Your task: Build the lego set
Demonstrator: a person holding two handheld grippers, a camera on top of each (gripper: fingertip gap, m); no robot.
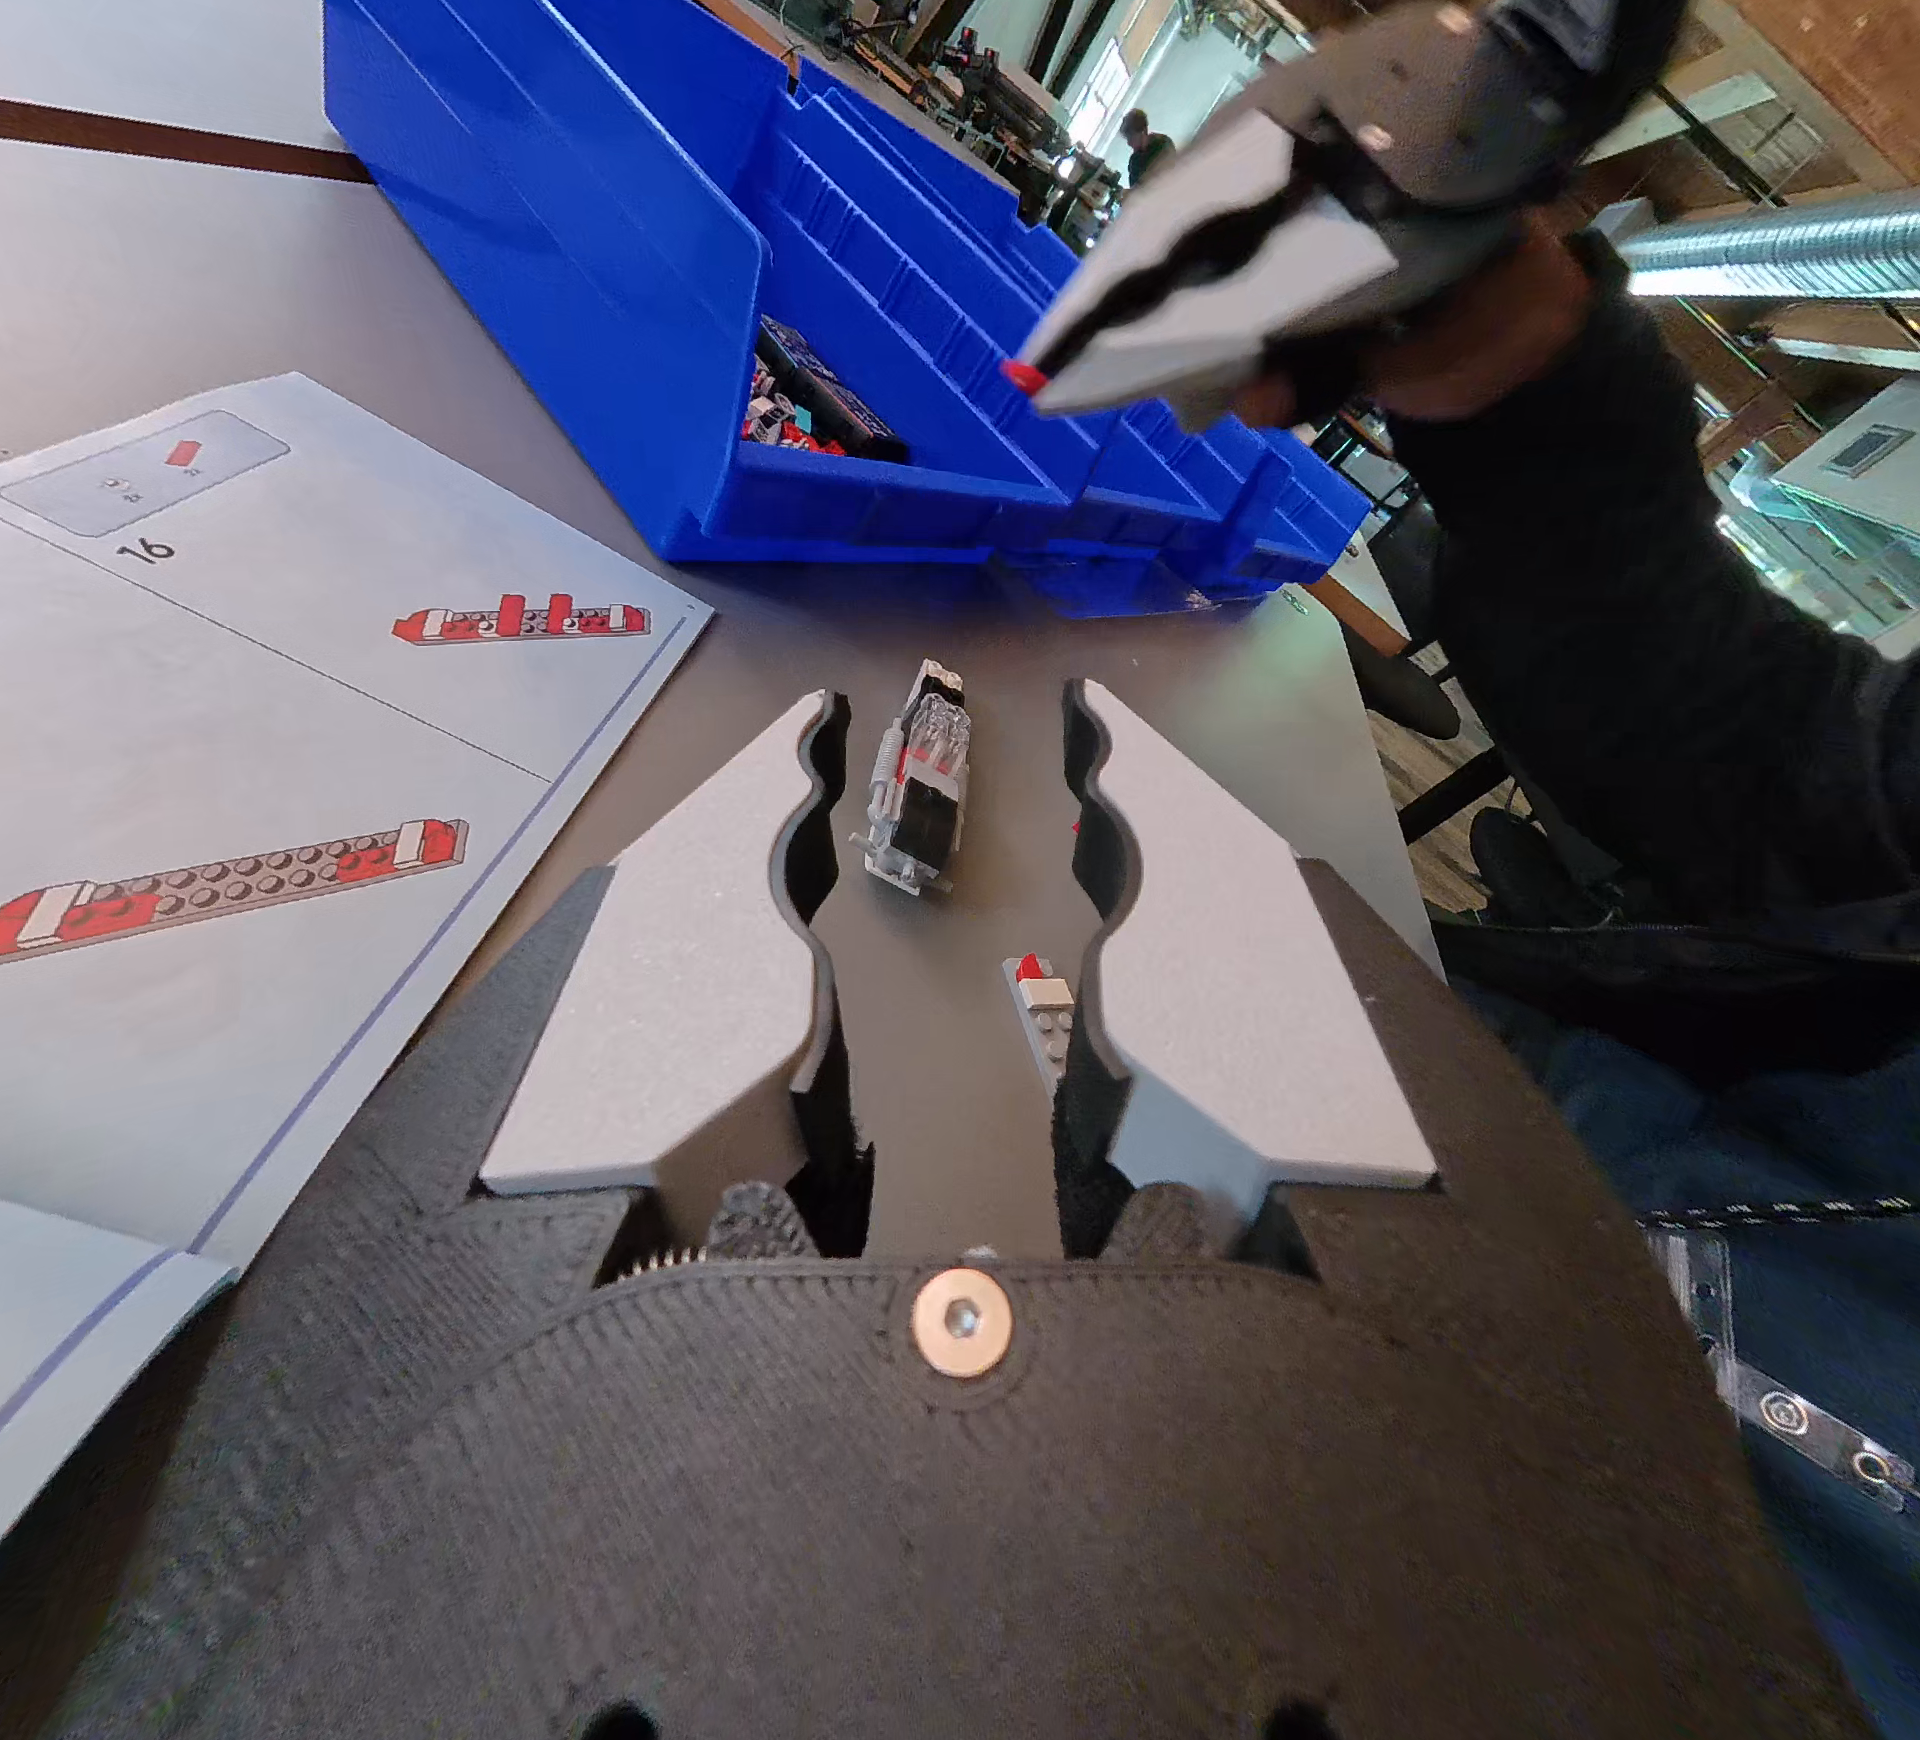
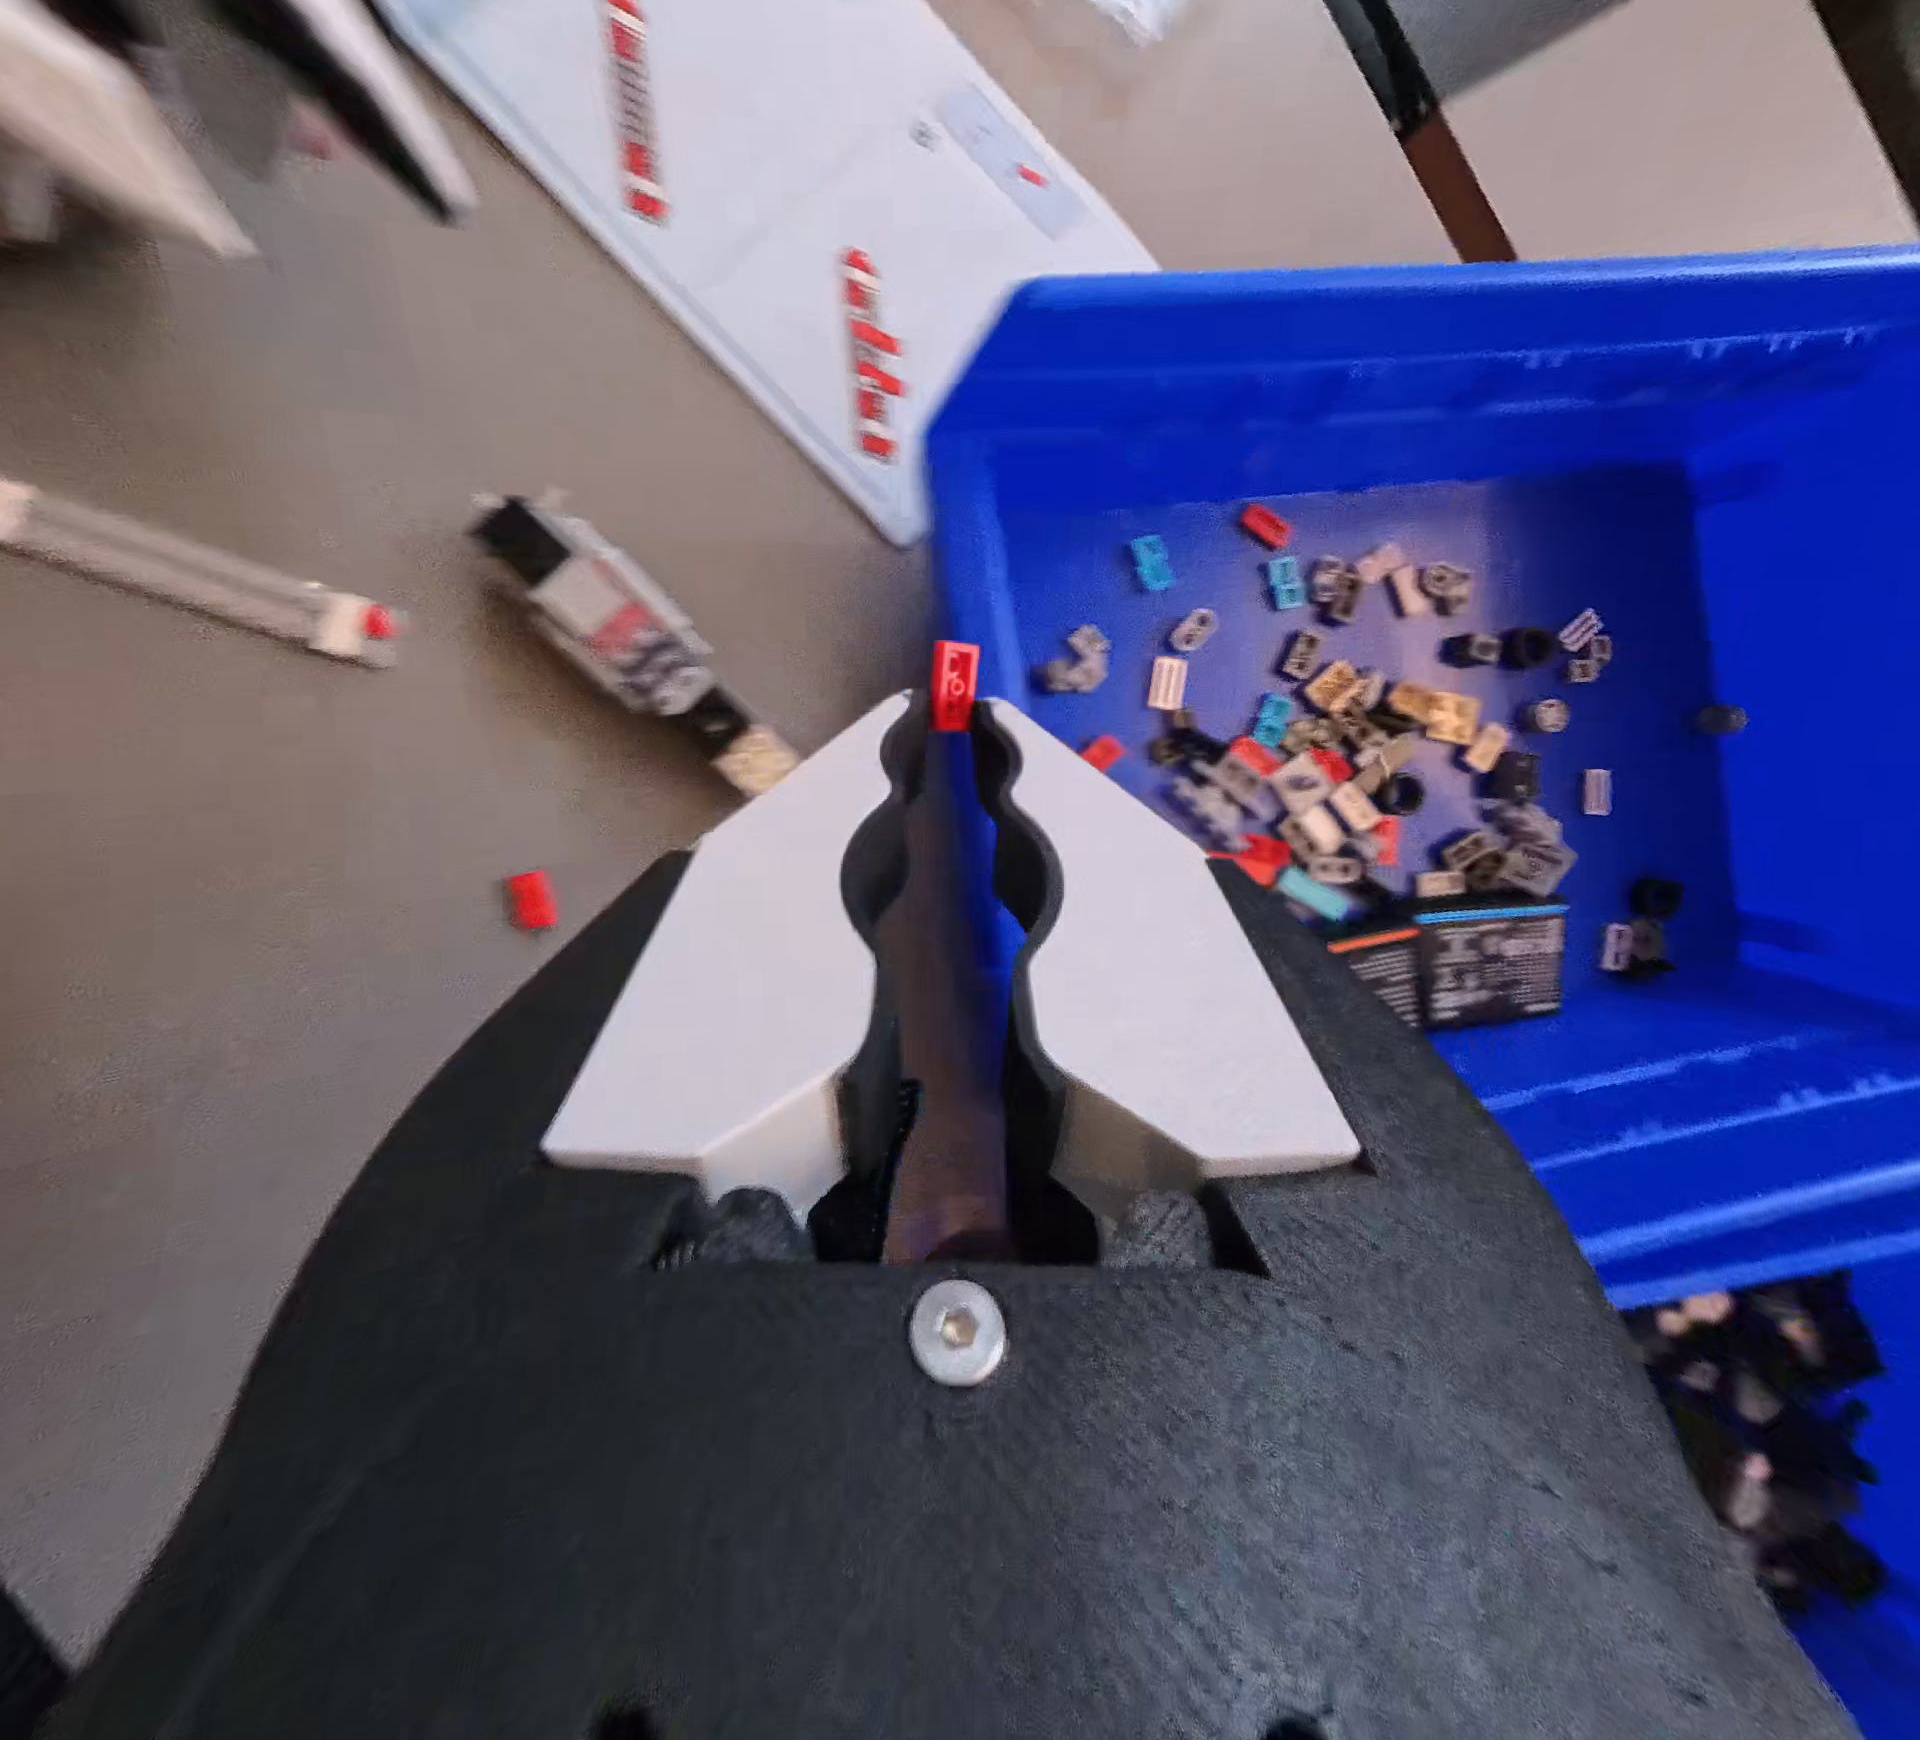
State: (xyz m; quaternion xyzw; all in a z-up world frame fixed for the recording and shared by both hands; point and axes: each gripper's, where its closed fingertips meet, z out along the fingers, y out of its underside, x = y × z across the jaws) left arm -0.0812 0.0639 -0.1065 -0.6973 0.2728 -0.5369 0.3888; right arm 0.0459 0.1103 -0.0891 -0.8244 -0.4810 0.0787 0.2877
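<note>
Since the small red plastic lego plate is tiny, light, stiff and slick, it'll probably twist or pop out if nudged, so pinching its flat sides right at the tips looks like the way to go. The right gripper has its jaws nearly closed on it, centre of the right wrist view, at the rim of the blue plastic parts bin. The left gripper has jaws wide open, holding nothing, hovering over the grey desk with the grey-black lego sub-assembly lying between them
</note>
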